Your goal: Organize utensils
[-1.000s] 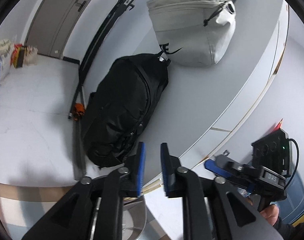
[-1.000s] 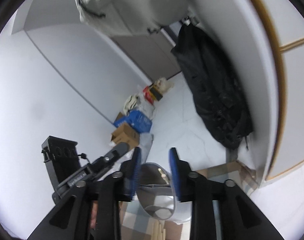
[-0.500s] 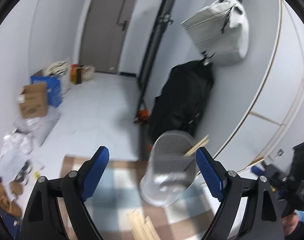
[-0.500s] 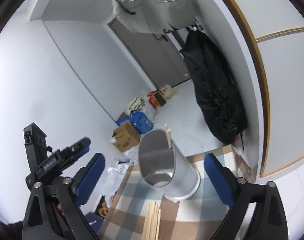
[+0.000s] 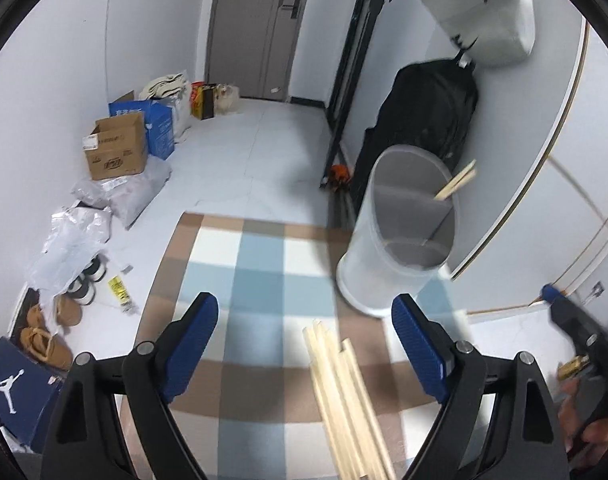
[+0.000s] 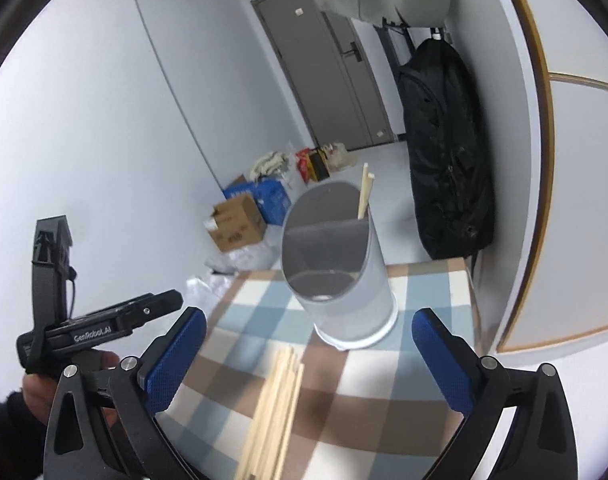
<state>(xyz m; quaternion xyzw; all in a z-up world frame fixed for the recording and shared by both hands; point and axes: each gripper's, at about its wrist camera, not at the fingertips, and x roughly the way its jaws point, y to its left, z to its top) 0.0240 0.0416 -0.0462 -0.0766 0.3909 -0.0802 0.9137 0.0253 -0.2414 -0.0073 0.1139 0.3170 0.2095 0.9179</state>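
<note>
A pale grey utensil holder (image 5: pixel 400 236) (image 6: pixel 336 272) with an inner divider stands on a checked cloth (image 5: pixel 255 280) (image 6: pixel 384 380). A pair of wooden chopsticks (image 5: pixel 456 186) (image 6: pixel 364 196) leans in its back compartment. A bundle of several loose chopsticks (image 5: pixel 348 404) (image 6: pixel 275 412) lies on the cloth in front of it. My left gripper (image 5: pixel 308 352) is open and empty above the bundle. My right gripper (image 6: pixel 308 360) is open and empty above the bundle too. The other gripper shows at the edge of each view (image 5: pixel 584 340) (image 6: pixel 95 328).
A black backpack (image 5: pixel 424 120) (image 6: pixel 444 152) hangs on the wall behind the holder, below a grey bag (image 5: pixel 480 12). Cardboard boxes (image 5: pixel 115 148) and plastic bags (image 5: pixel 75 240) lie on the floor at left. The cloth's far edge (image 5: pixel 263 222) runs just beyond the holder.
Both grippers have opened wide from nearly shut and tilted down, so the cloth, the holder and the loose chopsticks have come into view.
</note>
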